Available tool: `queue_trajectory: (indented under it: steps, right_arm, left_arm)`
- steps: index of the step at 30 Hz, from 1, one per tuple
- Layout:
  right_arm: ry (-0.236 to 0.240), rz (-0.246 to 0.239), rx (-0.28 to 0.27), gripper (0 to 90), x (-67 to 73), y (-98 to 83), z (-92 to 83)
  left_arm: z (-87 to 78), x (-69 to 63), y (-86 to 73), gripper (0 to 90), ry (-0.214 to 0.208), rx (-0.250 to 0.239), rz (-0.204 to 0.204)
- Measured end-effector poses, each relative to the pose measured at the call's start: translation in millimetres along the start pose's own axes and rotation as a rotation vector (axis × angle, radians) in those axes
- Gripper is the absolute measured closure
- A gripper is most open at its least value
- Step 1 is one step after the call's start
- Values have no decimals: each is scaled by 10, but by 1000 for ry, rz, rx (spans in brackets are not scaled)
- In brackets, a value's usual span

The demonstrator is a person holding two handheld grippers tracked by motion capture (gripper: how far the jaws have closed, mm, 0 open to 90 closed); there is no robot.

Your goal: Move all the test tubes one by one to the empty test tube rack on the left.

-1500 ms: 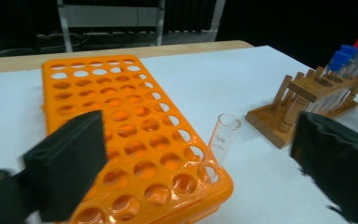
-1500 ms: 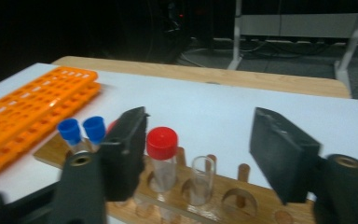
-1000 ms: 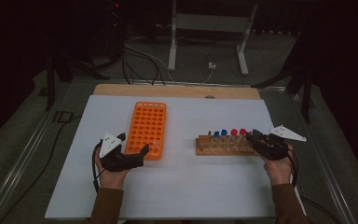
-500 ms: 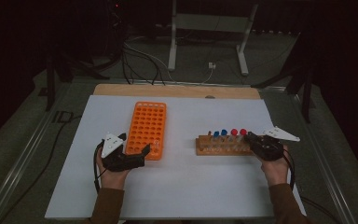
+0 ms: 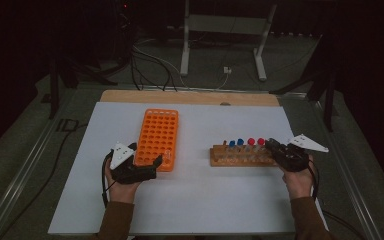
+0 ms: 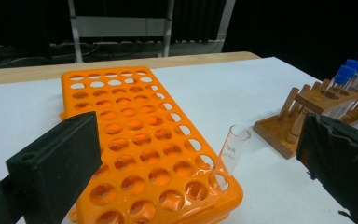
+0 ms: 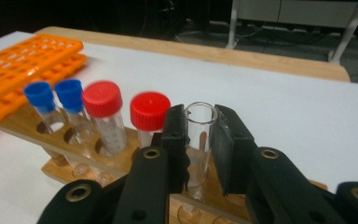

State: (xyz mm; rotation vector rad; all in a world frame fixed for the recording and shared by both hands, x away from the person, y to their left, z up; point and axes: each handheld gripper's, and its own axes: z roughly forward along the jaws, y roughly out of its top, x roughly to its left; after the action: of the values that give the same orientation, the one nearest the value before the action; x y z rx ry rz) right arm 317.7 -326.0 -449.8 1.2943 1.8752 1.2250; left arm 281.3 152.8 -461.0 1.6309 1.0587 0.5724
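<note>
— What have your tongs got hold of right now?

— My right gripper point(image 7: 200, 140) is clamped on an uncapped glass tube point(image 7: 200, 133). Both black pads press flat against its sides just under the rim, and the jaws have just finished closing in on it. The tube stands upright in the wooden rack point(image 7: 37, 126), its foot down in one of the holes at the end nearest my right hand.

— And the other hand?

— My left gripper point(image 6: 186, 154) is spread wide and holds nothing. One jaw sits low over the near corner of the orange rack point(image 6: 135, 135), the other off to the side above the white table point(image 6: 242, 88). From the high view that gripper point(image 5: 141, 159) lies at the near end of the orange rack point(image 5: 159, 134).

— What else stands by the tube you're gripping?

— Right beside it in the same row, two red-capped tubes point(image 7: 150, 114), then two blue-capped tubes point(image 7: 69, 95) further along — all upright in their holes. From above, the wooden rack point(image 5: 232, 159) lies across the table on my right, with my right gripper point(image 5: 275, 148) at its right end.

— Anything in the orange rack?

— One open clear tube point(image 6: 233, 151), leaning a little in a hole at the near corner, between my left jaws but not touched by either. The other holes I can see there are bare. The two racks sit well apart on the white table point(image 5: 195, 200), orange on the left, wooden on the right.
</note>
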Motion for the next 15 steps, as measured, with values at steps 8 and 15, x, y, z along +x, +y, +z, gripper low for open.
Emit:
queue_trajectory:
  steps: [8,15]
  right_arm:
    - [4,-9,-59,759,15,102,-134]
    - [11,-11,-130,759,24,239,-323]
  left_arm:
    - [-2,-8,1,8,1,0,8]
    - [-2,-34,6,8,2,-6,15]
